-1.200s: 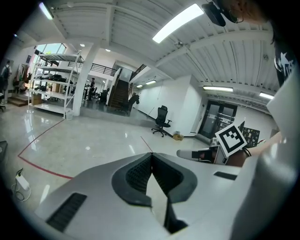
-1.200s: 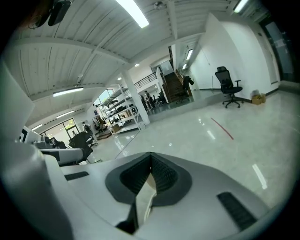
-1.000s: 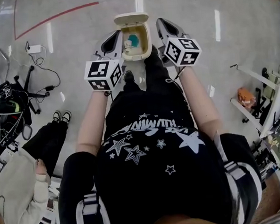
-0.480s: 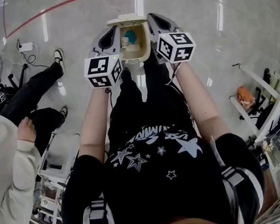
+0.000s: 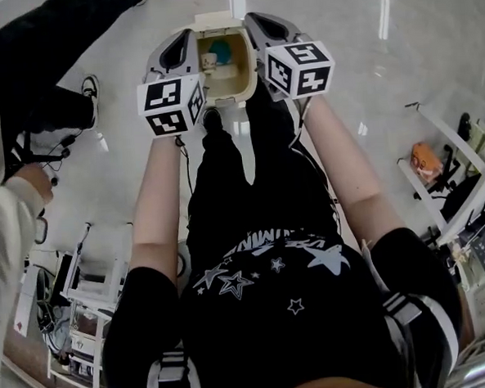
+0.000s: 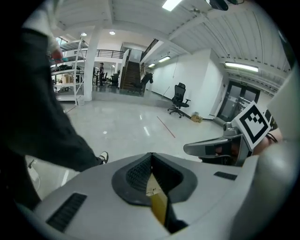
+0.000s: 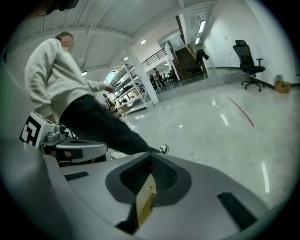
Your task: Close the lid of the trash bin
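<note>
A cream trash bin stands on the floor ahead of my feet, its lid tipped back and open. Inside lie a teal item and a small white cup. My left gripper hangs along the bin's left side and my right gripper along its right side, both above the rim. In the left gripper view and the right gripper view the jaws meet with nothing between them. Neither gripper view shows the bin.
A person in a pale top and black trousers stands close on the left, one shoe near the bin. A wire cart is at lower left. Racks and an orange object are on the right.
Both grippers have moved forward and now flank the bin, which sits closer in view. The person on the left has stood up and stepped nearer.
</note>
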